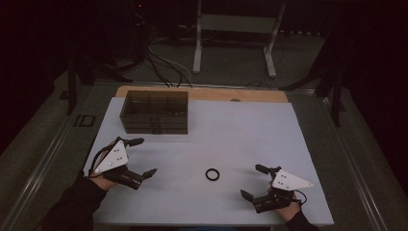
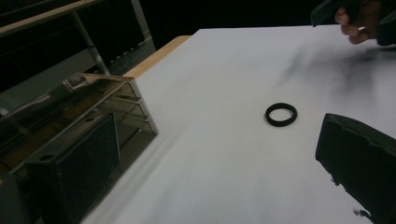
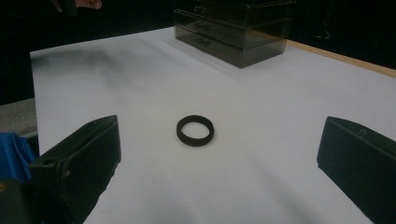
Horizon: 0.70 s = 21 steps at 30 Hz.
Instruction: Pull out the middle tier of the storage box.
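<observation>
A small black ring [image 1: 212, 174], plain and matte like rubber or plastic, lies flat on the white table top [image 1: 231, 134], its opening facing straight up; being round, it has no long axis to speak of. It sits near the front edge, between the two grippers and touching neither. The left gripper [image 1: 140, 157] rests at the table's left side with its jaws spread wide and nothing between them. The right gripper [image 1: 255, 181] is at the front right, jaws likewise wide apart, aimed at the ring. A smoky transparent plastic drawer box [image 1: 154, 112] stands well apart at the rear left.
</observation>
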Tool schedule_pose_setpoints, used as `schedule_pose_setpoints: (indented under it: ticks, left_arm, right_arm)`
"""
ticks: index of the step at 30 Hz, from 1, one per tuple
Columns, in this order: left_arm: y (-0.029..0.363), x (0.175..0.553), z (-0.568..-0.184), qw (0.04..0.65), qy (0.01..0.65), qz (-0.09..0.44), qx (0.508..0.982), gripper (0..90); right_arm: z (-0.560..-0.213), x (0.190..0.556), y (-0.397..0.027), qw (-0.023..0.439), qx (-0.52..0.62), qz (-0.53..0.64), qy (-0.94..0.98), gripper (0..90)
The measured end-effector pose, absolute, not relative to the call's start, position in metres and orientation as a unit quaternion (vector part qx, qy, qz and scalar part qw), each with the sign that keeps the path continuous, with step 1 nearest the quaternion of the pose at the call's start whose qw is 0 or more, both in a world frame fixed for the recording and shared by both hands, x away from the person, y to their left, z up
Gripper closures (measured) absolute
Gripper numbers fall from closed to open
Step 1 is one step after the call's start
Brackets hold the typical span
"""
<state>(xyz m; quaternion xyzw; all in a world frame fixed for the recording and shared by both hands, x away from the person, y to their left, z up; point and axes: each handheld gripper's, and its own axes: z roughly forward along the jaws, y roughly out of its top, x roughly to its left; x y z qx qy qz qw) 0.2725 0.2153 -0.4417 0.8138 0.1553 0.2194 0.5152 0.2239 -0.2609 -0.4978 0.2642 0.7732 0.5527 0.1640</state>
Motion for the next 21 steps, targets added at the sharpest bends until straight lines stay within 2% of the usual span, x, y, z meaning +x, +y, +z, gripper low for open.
schedule_pose_setpoints:
  ticks: [21]
  left_arm:
    - [0.221,0.302,-0.436,0.478,0.165,0.260,0.823,1.0]
  right_arm:
    - [-0.498,0.224,-0.262,0.161,0.265,0.552,0.774,0.0]
